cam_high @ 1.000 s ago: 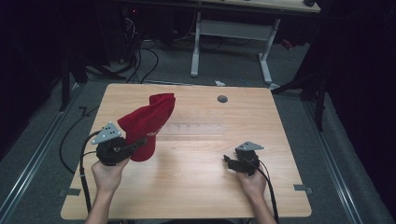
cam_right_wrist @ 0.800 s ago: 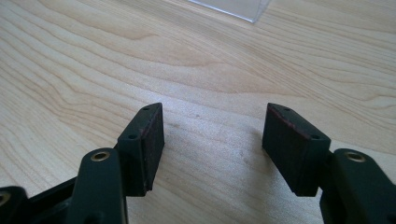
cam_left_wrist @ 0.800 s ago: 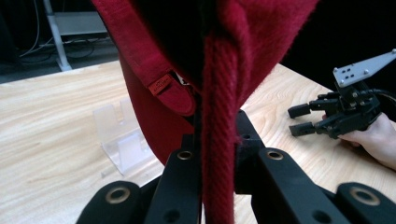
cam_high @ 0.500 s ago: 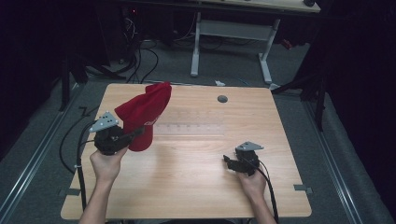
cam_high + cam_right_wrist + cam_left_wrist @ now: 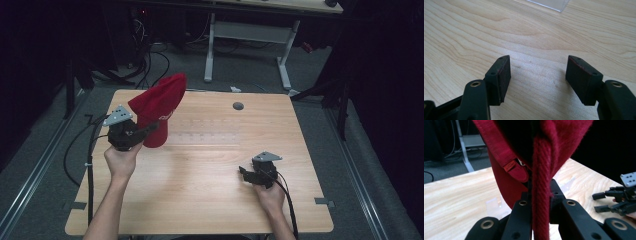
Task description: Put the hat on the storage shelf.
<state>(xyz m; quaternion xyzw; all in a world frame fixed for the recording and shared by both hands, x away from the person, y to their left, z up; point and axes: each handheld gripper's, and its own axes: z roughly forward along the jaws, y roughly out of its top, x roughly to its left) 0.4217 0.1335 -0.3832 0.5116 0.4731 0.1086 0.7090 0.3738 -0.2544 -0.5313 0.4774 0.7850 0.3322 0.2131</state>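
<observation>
1. Red cap held aloft over the far-left part of the bench, pinched by the left tool; lowest cloth hanging near the wood, contact or a gap impossible to tell from the high view.
2. Left tool pressed together on a thick twilled fold of red fabric, seemingly a seam or the rim band, running straight up between the jaws.
3. Right tool resting low at the near-right of the bench, well apart from the cap; jaws spread wide with nothing between them, bare wood grain visible in the gap in the right gripper view.
4. Handling, as a judgement: light and soft, sagging and folding under its own weight; no risk of breakage, little risk of slipping given the coarse weave. Brim probably the stiffest part and the steadier place for a second hold; the band at the rim also a sound pinch point.
5. Small woven label on a strap or band inside the cap, lettering too small to read.
6. Cap interior in deep shadow; brim not clearly separable from crown.
7. Clear plastic edge cut off at the top of the right gripper view, identity uncertain.
8. Small dark round spot near the bench's far edge, nature unclear.
</observation>
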